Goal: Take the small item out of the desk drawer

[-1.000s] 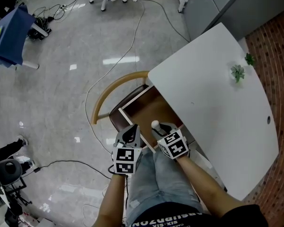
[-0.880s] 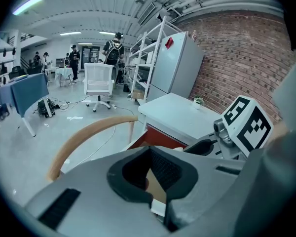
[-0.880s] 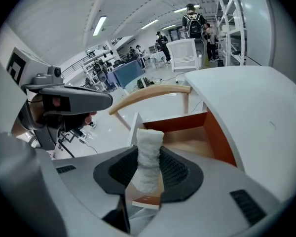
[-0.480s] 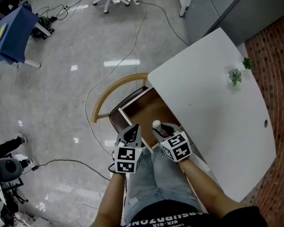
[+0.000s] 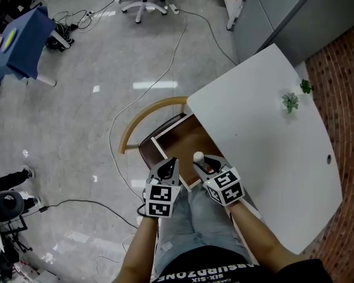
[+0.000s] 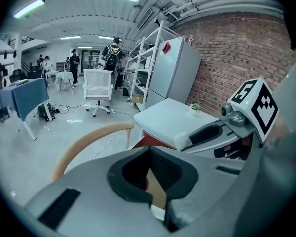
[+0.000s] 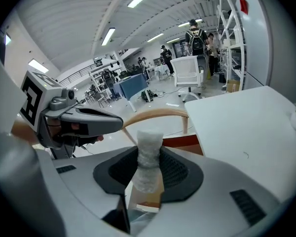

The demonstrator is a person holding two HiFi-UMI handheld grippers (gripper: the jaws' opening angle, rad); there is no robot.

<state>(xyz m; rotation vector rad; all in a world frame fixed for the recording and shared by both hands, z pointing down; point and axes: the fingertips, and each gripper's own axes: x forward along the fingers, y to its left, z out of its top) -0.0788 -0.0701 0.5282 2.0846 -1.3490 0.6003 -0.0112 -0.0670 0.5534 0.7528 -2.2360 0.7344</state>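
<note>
Most of the drawer (image 5: pixel 183 139) lies under the white surface (image 5: pixel 271 152), and my right tool (image 5: pixel 202 160) covers part of its near end at lower centre. The lower end of the white item (image 7: pixel 148 154) is lost from sight between that tool's jaws. The green thing (image 5: pixel 291 102) at upper right is too small to tell, perhaps a plant. A person's leg (image 5: pixel 6 186) is cut off by the left edge.

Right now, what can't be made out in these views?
- Head view: the drawer, its inside mostly hidden under the desk top.
- Head view: only the top of the white foam roll shows; the right gripper covers the rest.
- Head view: the plant is too small for detail.
</note>
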